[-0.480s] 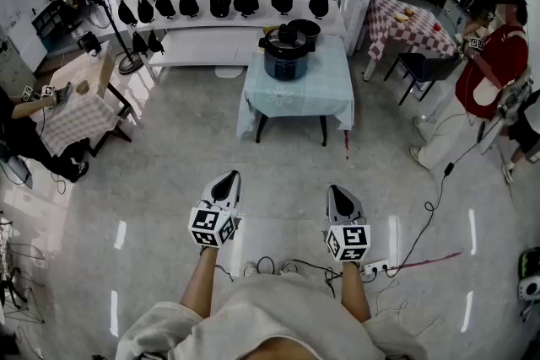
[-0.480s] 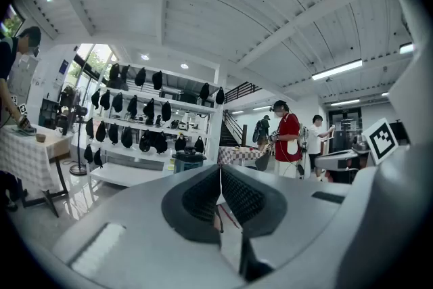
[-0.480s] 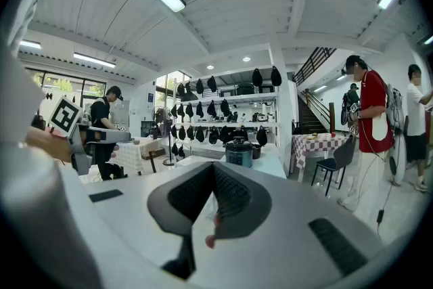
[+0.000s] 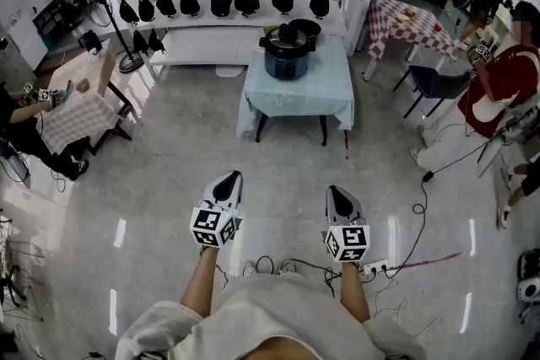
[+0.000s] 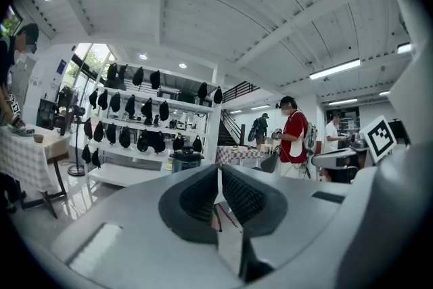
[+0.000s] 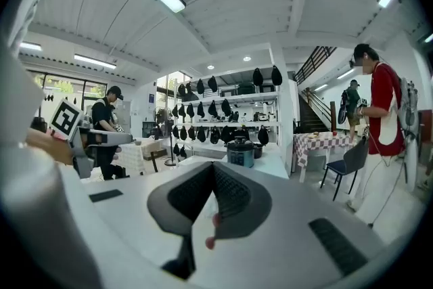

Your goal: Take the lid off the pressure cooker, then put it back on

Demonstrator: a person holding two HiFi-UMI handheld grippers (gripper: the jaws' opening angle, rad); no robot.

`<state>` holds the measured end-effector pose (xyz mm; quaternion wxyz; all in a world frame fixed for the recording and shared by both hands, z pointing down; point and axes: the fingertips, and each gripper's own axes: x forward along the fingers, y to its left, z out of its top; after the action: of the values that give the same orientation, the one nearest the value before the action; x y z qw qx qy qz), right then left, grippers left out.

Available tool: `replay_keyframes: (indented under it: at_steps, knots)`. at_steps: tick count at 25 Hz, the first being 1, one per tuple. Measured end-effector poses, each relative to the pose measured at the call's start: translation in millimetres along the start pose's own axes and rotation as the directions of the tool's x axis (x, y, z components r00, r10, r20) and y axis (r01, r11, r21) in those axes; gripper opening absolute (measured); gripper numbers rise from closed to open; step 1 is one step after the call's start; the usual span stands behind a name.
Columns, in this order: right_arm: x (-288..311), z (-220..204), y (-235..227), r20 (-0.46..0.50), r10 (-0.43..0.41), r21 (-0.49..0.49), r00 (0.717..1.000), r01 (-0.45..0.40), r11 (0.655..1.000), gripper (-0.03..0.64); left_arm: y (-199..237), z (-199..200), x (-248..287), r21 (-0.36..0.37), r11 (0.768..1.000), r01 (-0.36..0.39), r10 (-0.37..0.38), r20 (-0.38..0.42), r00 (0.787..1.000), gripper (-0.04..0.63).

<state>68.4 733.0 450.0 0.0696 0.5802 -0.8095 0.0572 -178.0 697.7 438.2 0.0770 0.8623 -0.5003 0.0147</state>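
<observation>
Dark blue pressure cooker (image 4: 287, 61), black lid (image 4: 288, 35) on, atop pale blue-clothed table (image 4: 295, 97)
Left gripper (image 4: 228, 179) and right gripper (image 4: 337, 191) closed, empty, well apart from it

Pressure cooker (image 4: 286, 59): we note it well ahead of both tongs, far beyond the left gripper (image 4: 228, 179) and the right gripper (image 4: 337, 192), roughly on the line between them. It stands upright, with a round, dark blue-grey body. Lid (image 4: 287, 35): black, seated level on the pot, with a raised knob on top. Both are well apart from either gripper.
</observation>
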Motion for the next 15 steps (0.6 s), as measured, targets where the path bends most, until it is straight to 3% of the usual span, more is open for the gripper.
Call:
replay_keyframes:
  at_steps: [3, 4, 8, 10, 15]
  knots:
    - [0.6, 1.0, 1.8, 0.008, 0.031, 0.037, 0.999, -0.031, 0.999, 0.043, -8.6, 0.7, 2.7, 0.009, 0.999, 0.033, -0.033, 0.002, 0.999, 0.039]
    - [1.4, 1.2, 3.2, 0.011, 0.047, 0.043, 0.999, -0.047, 0.998, 0.072, -11.6, -0.8, 4.6, 0.007, 0.999, 0.05, -0.05, -0.002, 0.999, 0.1]
    - [3.7, 3.0, 11.2, 0.025, 0.112, 0.033, 0.993, -0.113, 0.993, 0.29, -24.4, -9.1, 10.3, -0.005, 0.994, 0.108, -0.108, -0.023, 0.994, 0.268]
    - [5.1, 2.8, 10.3, 0.021, 0.123, 0.024, 0.992, -0.123, 0.992, 0.311, -29.8, -12.3, 14.2, -0.003, 0.992, 0.124, -0.124, -0.034, 0.992, 0.318]
    - [4.7, -1.7, 1.6, 0.008, 0.129, 0.01, 0.992, -0.129, 0.992, 0.316, -41.5, -18.1, 25.1, 0.002, 0.99, 0.139, -0.139, -0.044, 0.989, 0.324]
